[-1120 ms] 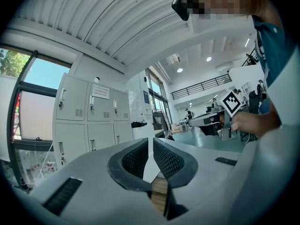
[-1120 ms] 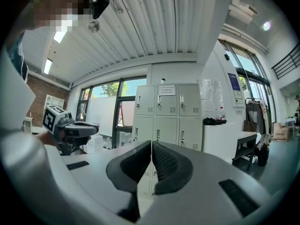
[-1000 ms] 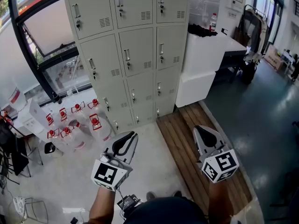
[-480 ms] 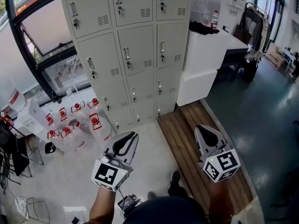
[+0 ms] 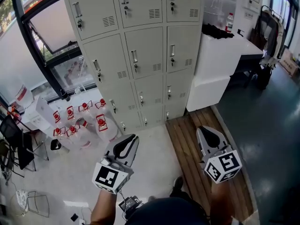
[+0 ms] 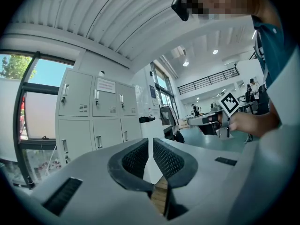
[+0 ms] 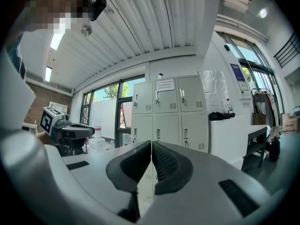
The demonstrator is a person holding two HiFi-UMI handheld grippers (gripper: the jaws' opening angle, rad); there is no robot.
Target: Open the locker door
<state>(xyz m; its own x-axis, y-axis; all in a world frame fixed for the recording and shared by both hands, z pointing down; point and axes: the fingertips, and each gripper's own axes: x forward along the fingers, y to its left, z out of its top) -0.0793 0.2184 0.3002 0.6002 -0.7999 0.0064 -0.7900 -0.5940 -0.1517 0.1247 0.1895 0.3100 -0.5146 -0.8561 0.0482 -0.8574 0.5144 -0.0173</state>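
A bank of beige metal lockers [image 5: 140, 60] stands ahead, every door shut, each with a small handle and vent slots. Both grippers are held level and point toward it from well short of it, touching nothing. In the head view my left gripper [image 5: 129, 139] is at lower left and my right gripper [image 5: 206, 132] at lower right. The left gripper view shows its jaws [image 6: 150, 142] together and empty, the lockers [image 6: 93, 121] beyond. In the right gripper view the jaws [image 7: 151, 144] are pressed together, empty, facing the lockers [image 7: 168, 111].
Several water jugs with red caps [image 5: 79, 121] sit on the floor left of the lockers, by a window. A white counter [image 5: 225, 55] adjoins the lockers on the right. A wooden floor platform [image 5: 192, 139] lies under my right gripper. A chair [image 5: 14, 144] stands far left.
The person has stepped forward, a shoe now showing below. The lockers have shifted right in the head view. Both grippers travel along, still shut and empty.
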